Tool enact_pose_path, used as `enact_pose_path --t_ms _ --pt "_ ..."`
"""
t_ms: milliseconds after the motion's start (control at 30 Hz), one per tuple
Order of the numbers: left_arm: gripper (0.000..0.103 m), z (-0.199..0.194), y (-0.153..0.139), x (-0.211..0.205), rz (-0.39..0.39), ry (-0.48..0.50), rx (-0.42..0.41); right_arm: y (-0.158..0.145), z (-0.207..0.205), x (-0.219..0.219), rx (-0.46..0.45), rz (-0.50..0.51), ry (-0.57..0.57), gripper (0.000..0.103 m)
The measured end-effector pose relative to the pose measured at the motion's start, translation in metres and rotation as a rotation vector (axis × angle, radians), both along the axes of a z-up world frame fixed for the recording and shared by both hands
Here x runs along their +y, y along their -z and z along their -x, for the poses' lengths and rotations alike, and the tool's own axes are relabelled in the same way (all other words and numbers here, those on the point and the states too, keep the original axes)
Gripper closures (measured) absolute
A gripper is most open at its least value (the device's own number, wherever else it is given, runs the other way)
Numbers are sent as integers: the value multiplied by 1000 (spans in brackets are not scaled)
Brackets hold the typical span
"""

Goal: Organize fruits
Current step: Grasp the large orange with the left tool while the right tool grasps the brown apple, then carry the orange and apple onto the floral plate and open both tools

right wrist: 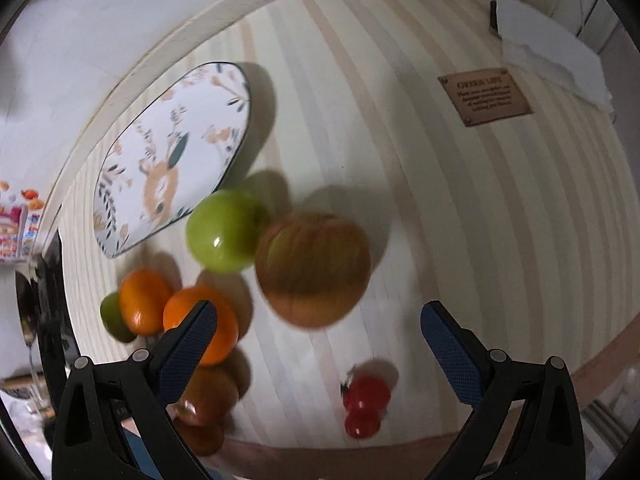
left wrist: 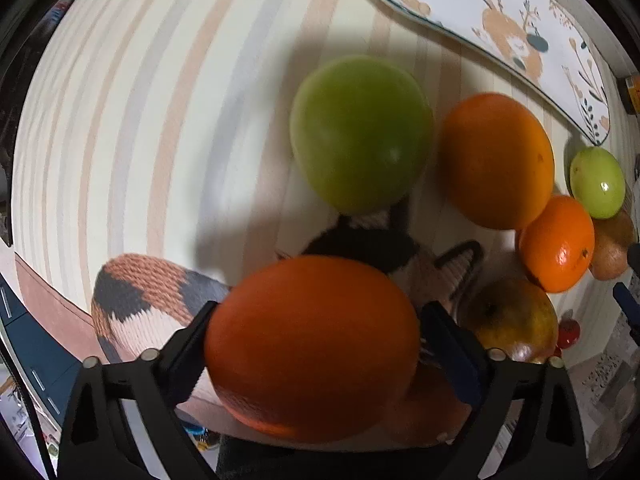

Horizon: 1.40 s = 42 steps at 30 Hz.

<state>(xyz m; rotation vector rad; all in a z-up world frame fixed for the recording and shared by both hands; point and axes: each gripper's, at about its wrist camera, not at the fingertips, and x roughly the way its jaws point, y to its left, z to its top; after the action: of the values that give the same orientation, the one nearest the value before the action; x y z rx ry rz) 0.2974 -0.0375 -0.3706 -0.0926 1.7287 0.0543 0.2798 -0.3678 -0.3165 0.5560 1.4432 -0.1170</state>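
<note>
My left gripper (left wrist: 316, 332) is shut on a large orange (left wrist: 312, 344) and holds it above a woven basket (left wrist: 136, 312) at the table's near edge. Ahead on the striped cloth lie a green apple (left wrist: 360, 132), an orange (left wrist: 498, 160), a smaller orange (left wrist: 558, 244), a small green apple (left wrist: 598, 182) and a yellow-red apple (left wrist: 516, 320). My right gripper (right wrist: 320, 328) is open and empty above the table. Just ahead of it lies a brownish apple (right wrist: 312, 268), with a green apple (right wrist: 224, 232) and oranges (right wrist: 200, 320) to the left.
A flowered plate (right wrist: 168, 152) lies at the back left, also in the left wrist view (left wrist: 500, 20). Small red tomatoes (right wrist: 364, 404) lie near the front edge. A brown label (right wrist: 486, 96) and white paper (right wrist: 552, 60) sit at the far right. Brown fruits (right wrist: 208, 396) lie behind my right gripper's left finger.
</note>
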Motion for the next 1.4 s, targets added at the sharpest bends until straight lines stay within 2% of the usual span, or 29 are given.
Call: enact_pose_path --t_ms 133,200,233,267,367,533,667,767,967,1200,1400 --pt "14 6 0 -1 2 3 -36 13 -11 -9 8 -64 48 8" --pt "14 10 -3 -3 -3 14 -48 18 -14 -11 13 -98 63 20" --pt "14 10 -4 -5 -7 21 -51 20 -16 -12 13 -111 69 31" --pt "14 9 -7 -7 -10 30 -51 22 -16 -12 12 -115 74 34" --pt "14 8 -10 -9 -22 52 -58 20 -14 -6 8 -85 60 34" --pt "14 17 -13 -4 -33 70 -72 11 4 37 45 -21 -163 34" --pt "14 22 -17 -6 -38 84 -84 13 17 65 51 46 -271 34" --pt "14 16 -24 0 -37 87 -89 11 18 72 46 89 -278 34" --pt "15 23 -36 -1 -26 98 -110 8 21 72 34 90 -256 34" --pt "15 27 -89 -8 9 125 -180 1 34 69 16 63 -241 35" --pt "15 1 -162 -23 88 142 -293 -45 30 63 -79 -14 -211 35"
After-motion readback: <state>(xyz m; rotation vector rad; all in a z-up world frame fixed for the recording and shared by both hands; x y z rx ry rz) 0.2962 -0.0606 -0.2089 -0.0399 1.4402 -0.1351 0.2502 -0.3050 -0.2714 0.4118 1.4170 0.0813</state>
